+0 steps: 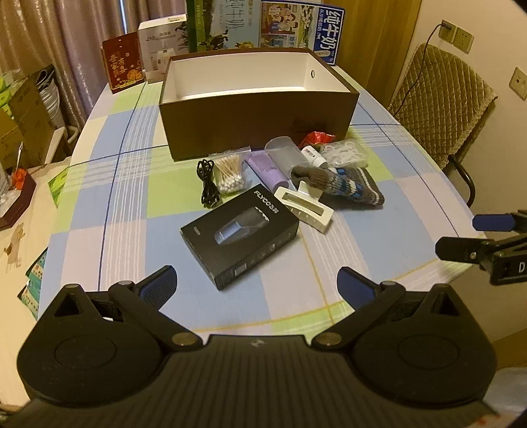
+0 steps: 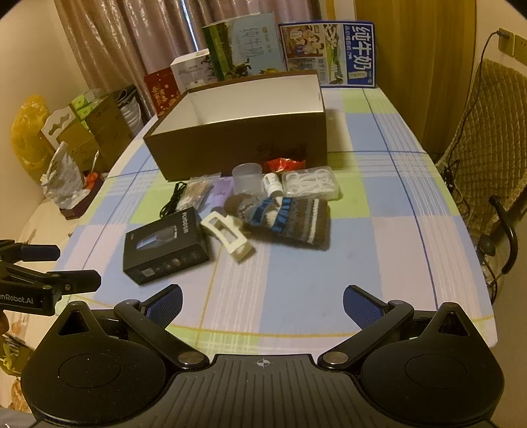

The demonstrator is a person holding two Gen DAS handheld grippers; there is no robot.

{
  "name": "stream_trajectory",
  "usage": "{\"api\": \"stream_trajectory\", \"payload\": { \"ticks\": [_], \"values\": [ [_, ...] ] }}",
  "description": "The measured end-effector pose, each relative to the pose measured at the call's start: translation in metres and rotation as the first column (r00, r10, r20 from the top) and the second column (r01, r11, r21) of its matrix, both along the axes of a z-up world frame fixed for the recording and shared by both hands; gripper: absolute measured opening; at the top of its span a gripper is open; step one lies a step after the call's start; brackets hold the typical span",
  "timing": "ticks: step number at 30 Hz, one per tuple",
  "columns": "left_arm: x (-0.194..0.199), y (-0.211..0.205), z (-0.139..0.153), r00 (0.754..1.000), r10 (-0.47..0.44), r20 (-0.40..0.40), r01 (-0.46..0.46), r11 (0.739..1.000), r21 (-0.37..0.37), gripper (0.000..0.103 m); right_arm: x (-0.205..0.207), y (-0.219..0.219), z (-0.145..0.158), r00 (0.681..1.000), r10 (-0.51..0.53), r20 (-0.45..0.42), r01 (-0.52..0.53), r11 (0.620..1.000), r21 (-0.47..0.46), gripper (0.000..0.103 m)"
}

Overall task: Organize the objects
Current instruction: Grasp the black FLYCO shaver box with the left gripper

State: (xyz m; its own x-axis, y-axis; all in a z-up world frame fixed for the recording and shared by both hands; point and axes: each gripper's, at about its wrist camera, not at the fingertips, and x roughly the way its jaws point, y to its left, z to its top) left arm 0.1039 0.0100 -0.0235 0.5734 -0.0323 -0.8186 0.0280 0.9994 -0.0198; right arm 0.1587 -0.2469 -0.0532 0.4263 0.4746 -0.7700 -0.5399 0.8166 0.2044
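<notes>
A brown open box (image 1: 257,128) (image 2: 243,141) with a white inside stands mid-table and looks empty. In front of it lie a black shaver box (image 1: 240,233) (image 2: 166,245), a white hair clip (image 1: 308,209) (image 2: 229,235), a striped knitted glove (image 1: 349,184) (image 2: 290,220), a purple tube (image 1: 266,171), a bag of cotton swabs (image 1: 229,173), a black cable (image 1: 206,184), a clear cup (image 1: 283,153) (image 2: 247,177), a small white bottle (image 1: 314,156) and a bag of floss picks (image 1: 344,153) (image 2: 311,186). My left gripper (image 1: 257,283) hovers open near the shaver box. My right gripper (image 2: 262,301) is open, empty, over the near table.
Milk cartons (image 1: 301,29) and gift boxes (image 1: 123,62) stand behind the brown box. A padded chair (image 1: 438,98) is at the table's right side. Stacked cardboard boxes (image 2: 95,131) sit to the left. The checked tablecloth (image 2: 378,230) has bare room at right.
</notes>
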Motion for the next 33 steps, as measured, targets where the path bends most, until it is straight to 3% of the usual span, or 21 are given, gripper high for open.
{"api": "stream_trajectory", "payload": {
  "ticks": [12, 17, 28, 33],
  "values": [
    [0.047, 0.005, -0.036, 0.990, -0.142, -0.013, 0.142, 0.987, 0.078, 0.102, 0.039, -0.004, -0.020, 0.999, -0.006, -0.042, 0.006, 1.000, -0.005, 0.101],
    [0.066, 0.008, -0.049, 0.979, -0.204, -0.008, 0.204, 0.976, 0.079, 0.102, 0.056, -0.006, -0.027, 0.998, -0.021, -0.062, 0.020, 1.000, -0.018, 0.101],
    [0.102, 0.013, -0.089, 0.953, -0.288, -0.096, 0.298, 0.949, 0.108, 0.102, 0.087, -0.014, -0.042, 0.993, -0.071, -0.099, 0.066, 0.996, -0.053, 0.101],
    [0.112, 0.015, -0.101, 0.940, -0.319, -0.122, 0.330, 0.940, 0.088, 0.102, 0.096, -0.015, -0.046, 0.991, -0.081, -0.111, 0.075, 0.995, -0.059, 0.101]
  ]
}}
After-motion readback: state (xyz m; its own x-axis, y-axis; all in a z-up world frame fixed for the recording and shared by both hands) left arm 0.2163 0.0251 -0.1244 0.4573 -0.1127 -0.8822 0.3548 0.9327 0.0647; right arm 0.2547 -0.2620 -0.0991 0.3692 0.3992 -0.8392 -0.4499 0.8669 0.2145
